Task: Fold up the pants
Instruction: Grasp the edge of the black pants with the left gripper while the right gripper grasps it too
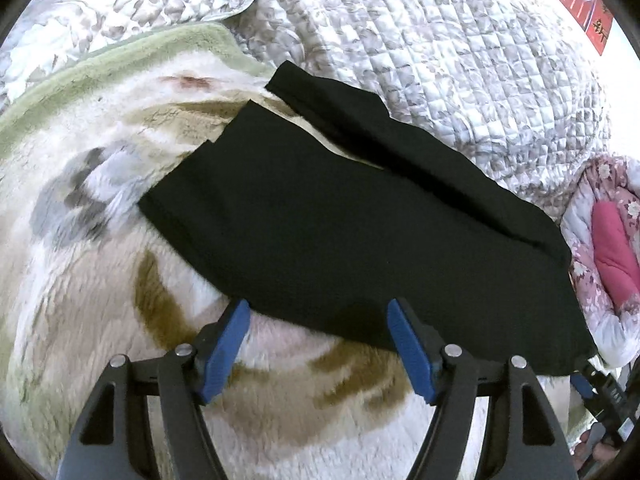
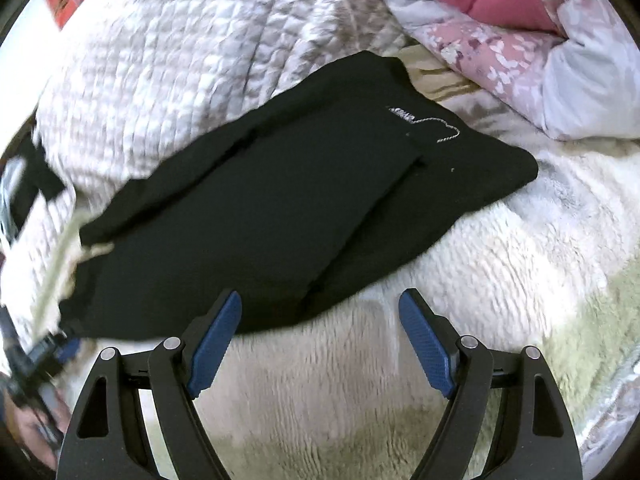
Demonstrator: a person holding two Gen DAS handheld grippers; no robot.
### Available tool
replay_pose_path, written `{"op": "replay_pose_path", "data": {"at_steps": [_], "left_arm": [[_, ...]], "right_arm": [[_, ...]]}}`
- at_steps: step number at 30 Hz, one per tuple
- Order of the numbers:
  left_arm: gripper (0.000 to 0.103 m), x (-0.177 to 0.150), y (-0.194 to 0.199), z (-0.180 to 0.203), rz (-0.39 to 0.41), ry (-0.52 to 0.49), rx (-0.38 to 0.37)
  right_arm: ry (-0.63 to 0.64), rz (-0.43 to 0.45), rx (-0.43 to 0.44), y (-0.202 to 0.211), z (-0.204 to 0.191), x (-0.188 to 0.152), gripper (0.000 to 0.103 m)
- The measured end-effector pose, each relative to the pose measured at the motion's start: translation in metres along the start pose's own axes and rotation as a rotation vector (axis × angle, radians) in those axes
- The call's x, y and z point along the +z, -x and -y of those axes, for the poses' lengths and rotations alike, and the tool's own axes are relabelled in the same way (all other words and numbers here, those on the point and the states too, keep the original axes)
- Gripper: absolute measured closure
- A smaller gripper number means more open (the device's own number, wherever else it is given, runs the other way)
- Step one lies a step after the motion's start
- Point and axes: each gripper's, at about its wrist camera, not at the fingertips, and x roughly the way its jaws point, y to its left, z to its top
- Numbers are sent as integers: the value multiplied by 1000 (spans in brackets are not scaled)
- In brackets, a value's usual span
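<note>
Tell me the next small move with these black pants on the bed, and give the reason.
Probably bring the left tongs forward to pinch the near edge of the black pants. Both the left and the right tongs stand open with nothing between them, just short of that edge. The pants lie already doubled lengthwise on the fluffy blanket, so another fold seems due, and that needs a grip first.
</note>
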Motion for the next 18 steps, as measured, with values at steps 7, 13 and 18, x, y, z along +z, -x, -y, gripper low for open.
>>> {"op": "replay_pose_path", "data": {"at_steps": [7, 13, 18], "left_arm": [[29, 15, -14, 2, 18, -9, 22], [53, 22, -18, 0, 23, -4, 58], [98, 29, -23, -6, 2, 28, 80]], "right_arm": [[-55, 58, 5, -5, 10, 24, 30], [-143, 92, -26, -8, 30, 43, 70], [-172, 89, -35, -8, 40, 48, 97]]}}
